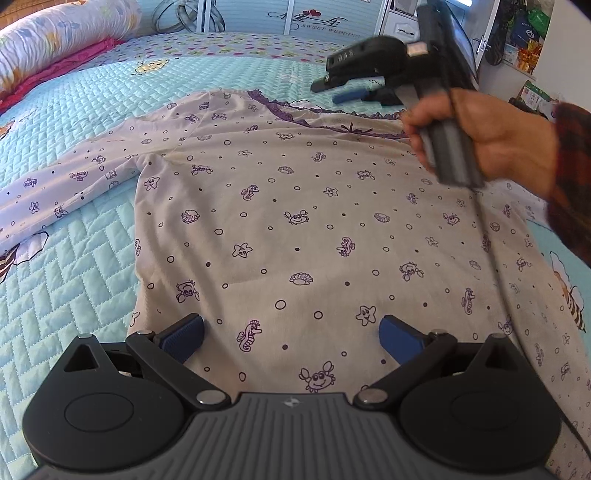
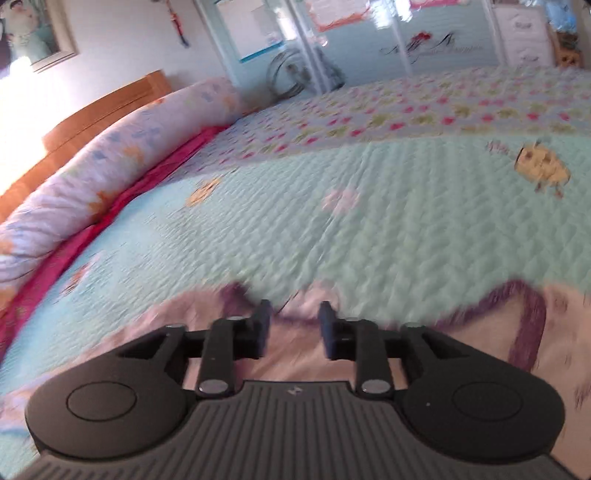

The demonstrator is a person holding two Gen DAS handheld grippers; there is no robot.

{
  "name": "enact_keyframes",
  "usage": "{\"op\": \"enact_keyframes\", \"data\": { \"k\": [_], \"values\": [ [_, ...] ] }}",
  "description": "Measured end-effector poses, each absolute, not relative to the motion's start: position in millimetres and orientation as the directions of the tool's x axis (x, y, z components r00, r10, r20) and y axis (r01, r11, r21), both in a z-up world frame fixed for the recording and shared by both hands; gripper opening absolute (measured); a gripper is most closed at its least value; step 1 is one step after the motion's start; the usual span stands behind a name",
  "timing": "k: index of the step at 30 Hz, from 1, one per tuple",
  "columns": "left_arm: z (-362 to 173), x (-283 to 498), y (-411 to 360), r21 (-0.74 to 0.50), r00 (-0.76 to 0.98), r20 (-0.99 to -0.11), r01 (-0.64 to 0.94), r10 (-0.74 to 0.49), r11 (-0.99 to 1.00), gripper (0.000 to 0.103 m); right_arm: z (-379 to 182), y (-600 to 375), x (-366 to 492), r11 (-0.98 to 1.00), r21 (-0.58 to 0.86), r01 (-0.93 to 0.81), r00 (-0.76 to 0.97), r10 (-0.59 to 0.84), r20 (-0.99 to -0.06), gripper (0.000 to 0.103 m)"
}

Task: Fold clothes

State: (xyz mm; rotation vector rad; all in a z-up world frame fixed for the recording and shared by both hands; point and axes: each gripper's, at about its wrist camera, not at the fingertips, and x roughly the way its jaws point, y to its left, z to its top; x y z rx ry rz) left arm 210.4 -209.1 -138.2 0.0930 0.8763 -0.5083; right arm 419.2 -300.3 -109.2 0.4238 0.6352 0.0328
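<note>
A pale nightshirt (image 1: 295, 221) printed with purple crabs, seahorses and starfish lies flat on the bed, its purple lace neckline (image 1: 280, 110) at the far side and one sleeve (image 1: 55, 184) stretched out to the left. My left gripper (image 1: 291, 332) hovers over the near part of the shirt, open wide with nothing between its blue pads. A hand (image 1: 498, 140) holds my right gripper (image 1: 332, 92) at the neckline, far right. In the blurred right wrist view that gripper (image 2: 295, 325) is open, over the shirt's edge (image 2: 295, 365) and purple trim (image 2: 528, 317), gripping nothing.
The shirt rests on a quilted light-blue bedspread (image 1: 74, 277) with cartoon bees. A rolled floral quilt (image 1: 55, 40) and a pink sheet (image 1: 55, 74) lie along the wooden headboard (image 2: 103, 110). Wardrobe doors (image 1: 295, 18) stand beyond the bed, and a cable (image 1: 491, 258) trails across the shirt.
</note>
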Motion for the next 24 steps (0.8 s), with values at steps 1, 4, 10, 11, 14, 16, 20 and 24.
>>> {"op": "enact_keyframes", "data": {
  "k": [1,4,10,11,14,16,20,24],
  "values": [
    [-138,210,-210,-0.122,0.532,-0.755,0.462,-0.384,0.879,0.103,-116,-300,419,0.921,0.372,0.116,0.773,0.151,-0.616,0.041],
    [-137,209,-211,-0.111,0.539,-0.756,0.455,-0.372,0.884,0.103,-119,-292,408,0.965,0.178,0.194,0.759,-0.033,-0.65,0.024],
    [-109,202,-186,-0.169,0.597,-0.713,0.365,-0.369,0.916,0.102,-77,-273,311,0.925,0.347,0.154,0.851,0.054,-0.523,0.053],
    [-100,199,-178,-0.182,0.611,-0.7,0.35,-0.371,0.919,0.102,-77,-266,291,0.912,0.39,0.125,0.842,0.111,-0.529,0.053],
    [-80,193,-145,-0.273,0.618,-0.677,0.294,-0.4,0.916,0.103,-76,-253,223,0.861,0.501,0.09,0.811,0.228,-0.538,0.055],
    [-75,188,-119,-0.348,0.597,-0.687,0.231,-0.415,0.909,0.103,-80,-252,171,0.829,0.547,0.117,0.806,0.243,-0.541,0.055],
    [-65,166,-85,-0.43,0.591,-0.69,0.13,-0.418,0.893,0.102,-87,-274,73,0.713,0.661,0.234,0.842,0.192,-0.505,0.065],
    [-56,149,-93,-0.523,0.549,-0.64,0.2,-0.537,0.829,0.102,-100,-298,-3,0.629,0.684,0.369,0.847,0.075,-0.526,0.067]
  ]
}}
